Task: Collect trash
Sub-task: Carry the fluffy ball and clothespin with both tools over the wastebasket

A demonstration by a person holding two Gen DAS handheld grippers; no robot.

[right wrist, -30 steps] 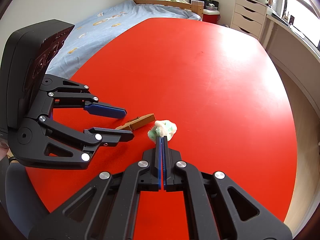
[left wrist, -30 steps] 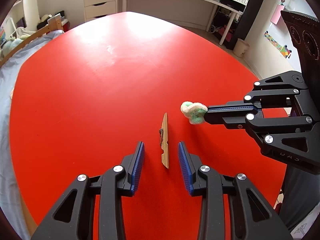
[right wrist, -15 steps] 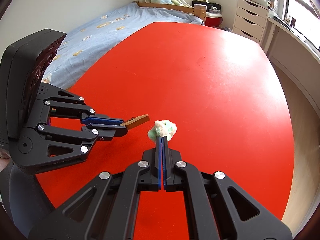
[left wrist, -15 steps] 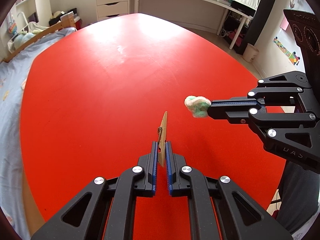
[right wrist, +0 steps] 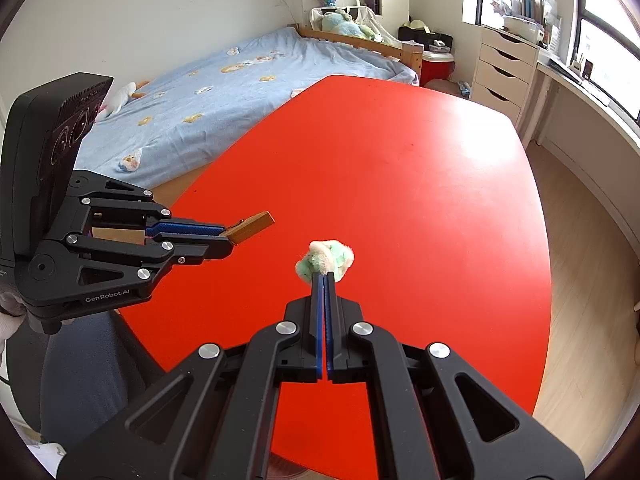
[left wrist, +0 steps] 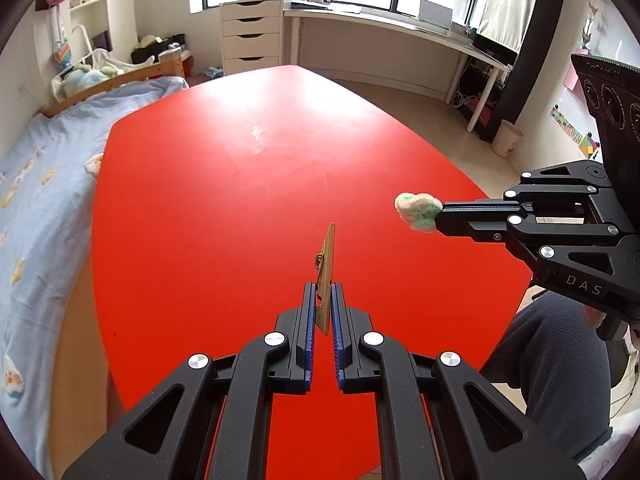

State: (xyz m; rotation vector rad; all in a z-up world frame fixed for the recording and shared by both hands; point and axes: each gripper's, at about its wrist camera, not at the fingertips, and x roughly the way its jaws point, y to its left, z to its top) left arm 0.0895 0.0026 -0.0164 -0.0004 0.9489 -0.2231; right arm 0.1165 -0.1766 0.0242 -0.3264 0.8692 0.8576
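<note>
Above the worktop [left wrist: 208, 208], the clothespin [left wrist: 326, 256] sits between the left tongs [left wrist: 324, 300]; right of it, the crumpled wad [left wrist: 418, 210] sits in the right tongs [right wrist: 323, 280]. A bed [right wrist: 224, 92] lies left of the worktop.

A: L gripper [left wrist: 324, 300]?
B: Jaws clamped on clothespin [left wrist: 326, 264], angled down, clear above red table [left wrist: 200, 200].
A: R gripper [right wrist: 323, 280]?
B: Pinched tight on green-white wad [right wrist: 325, 261], also off table, just right of L, tips near each other.
</note>
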